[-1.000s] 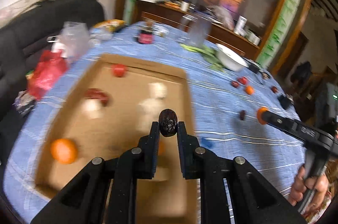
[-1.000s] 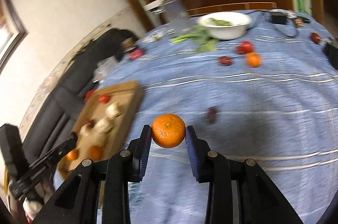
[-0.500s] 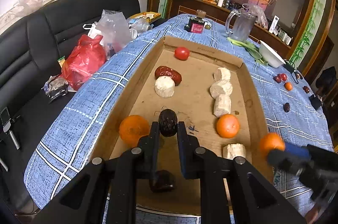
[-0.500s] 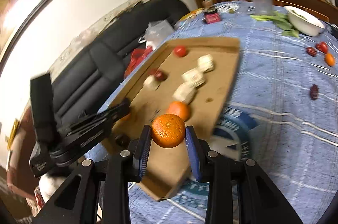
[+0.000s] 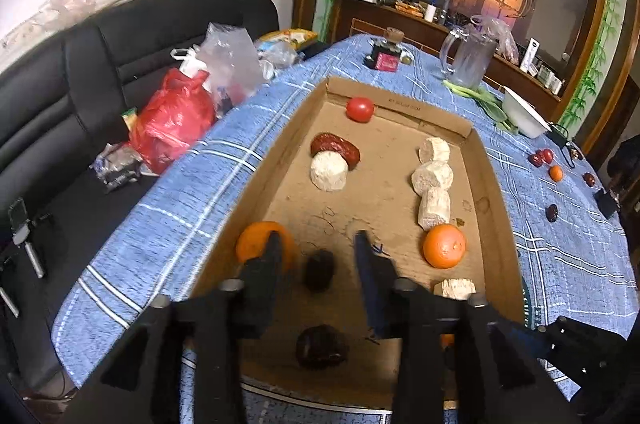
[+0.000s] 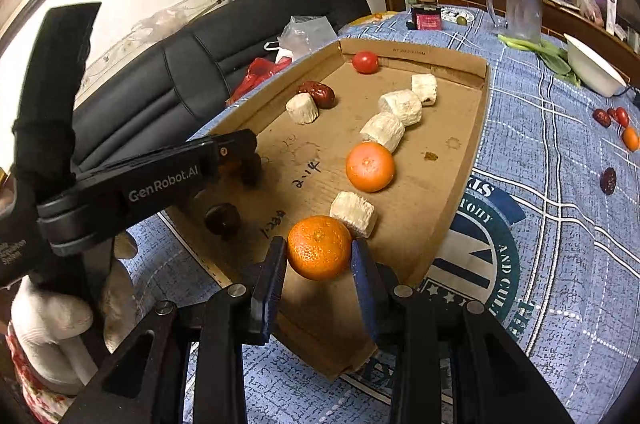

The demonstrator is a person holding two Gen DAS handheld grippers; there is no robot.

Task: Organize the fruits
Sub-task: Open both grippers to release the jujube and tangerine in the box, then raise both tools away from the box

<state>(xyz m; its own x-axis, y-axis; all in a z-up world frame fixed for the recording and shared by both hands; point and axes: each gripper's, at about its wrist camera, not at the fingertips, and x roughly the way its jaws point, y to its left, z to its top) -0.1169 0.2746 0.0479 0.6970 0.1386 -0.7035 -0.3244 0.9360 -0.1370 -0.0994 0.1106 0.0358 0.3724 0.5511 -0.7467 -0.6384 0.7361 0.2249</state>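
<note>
The right gripper (image 6: 319,256) clenches an orange (image 6: 319,247) just above the near end of the tray (image 6: 460,184), directly below a white chunk (image 6: 353,214) and in line with the column holding another orange (image 6: 370,167). The left gripper (image 5: 318,248) is spread wide, released, a dark date (image 5: 319,269) lying on the tray floor between its fingers (image 5: 269,264). The right is nearer the open slot, so lowering straight down should do.

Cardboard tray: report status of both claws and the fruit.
Left claw open, dark date between its fingers, in the cardboard tray. Right claw shut on mandarin, over tray's near end. Nothing blocking.
</note>
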